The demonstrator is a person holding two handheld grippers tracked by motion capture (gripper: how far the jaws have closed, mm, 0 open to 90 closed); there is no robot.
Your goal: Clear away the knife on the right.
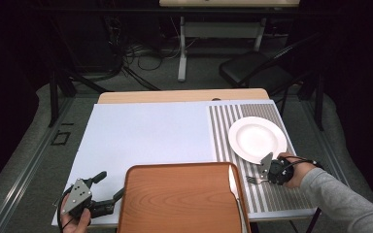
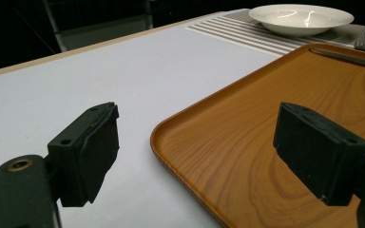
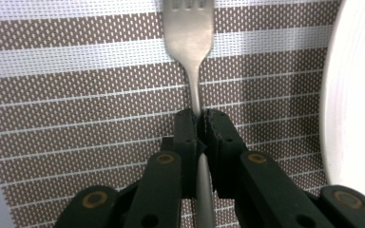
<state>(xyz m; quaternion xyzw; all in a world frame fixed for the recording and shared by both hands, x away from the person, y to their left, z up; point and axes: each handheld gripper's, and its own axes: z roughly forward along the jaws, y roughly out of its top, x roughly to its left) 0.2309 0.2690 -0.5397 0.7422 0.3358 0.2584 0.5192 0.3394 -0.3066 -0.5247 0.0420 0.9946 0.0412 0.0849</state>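
While the right claw (image 3: 199,124) pinches the handle of one fork (image 3: 190,38), its two black jaws are drawn in narrow on the thin metal stem, and the tines point toward the top of the right gripper view. In the high view that fork (image 1: 251,180) lies low at the right of the frame on the one striped placemat (image 1: 223,126), just below the one white plate (image 1: 257,139) and just right of the tray. The right claw (image 1: 263,171) sits at the plate's lower edge, held by a hand in a grey sleeve (image 1: 342,199).

At the lower left of the high view the left claw (image 1: 110,186) stands wide, with nothing between its jaws. In the left gripper view the left claw (image 2: 197,152) frames the near corner of the one wooden tray (image 2: 266,109), one jaw over the pale bench (image 2: 76,71) and one over the tray. One long piece of cutlery (image 1: 234,187) lies along the tray's right edge in the high view. One plate (image 2: 301,18) shows at the upper right of the left gripper view.
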